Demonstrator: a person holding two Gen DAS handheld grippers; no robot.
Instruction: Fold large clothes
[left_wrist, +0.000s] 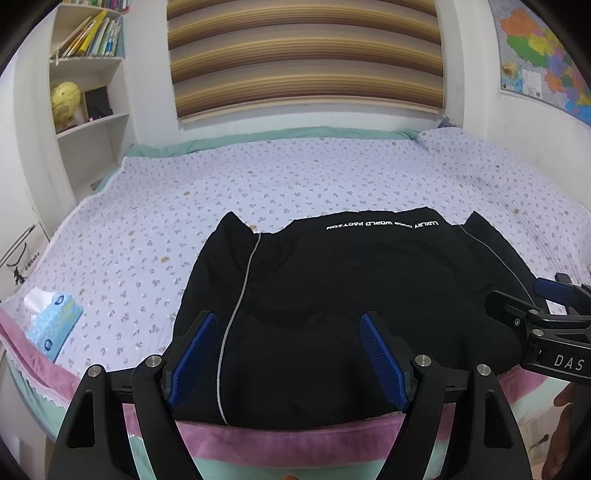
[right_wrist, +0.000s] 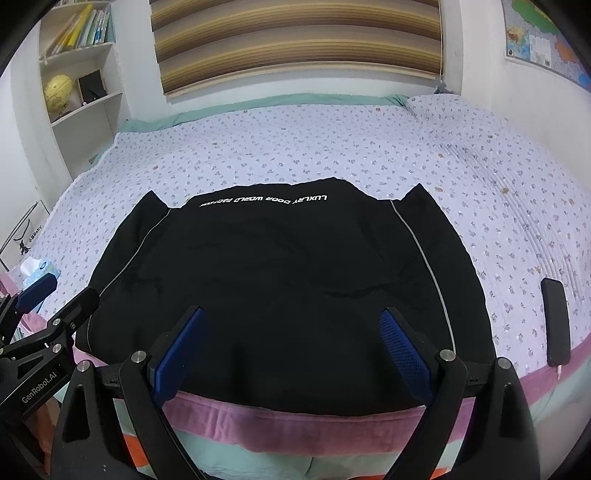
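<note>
A black garment (left_wrist: 332, 295) (right_wrist: 277, 258) with grey piping lines and a row of white lettering along its far edge lies spread flat on the bed, its near edge at the bed's front rim. My left gripper (left_wrist: 288, 319) (right_wrist: 62, 291) hovers over the garment's near left part, open, with nothing between its blue pads. My right gripper (right_wrist: 291, 312) (left_wrist: 521, 291) stands over the near right part, also open and empty. Neither gripper's pads press on the cloth.
The bed carries a lilac flowered quilt (left_wrist: 295, 177) with a pink front band (left_wrist: 258, 439). A blue tissue pack (left_wrist: 55, 325) lies at the left, a dark phone (right_wrist: 556, 321) with a cable at the right. A pillow (right_wrist: 439, 107) sits far right, a bookshelf (left_wrist: 88, 74) far left.
</note>
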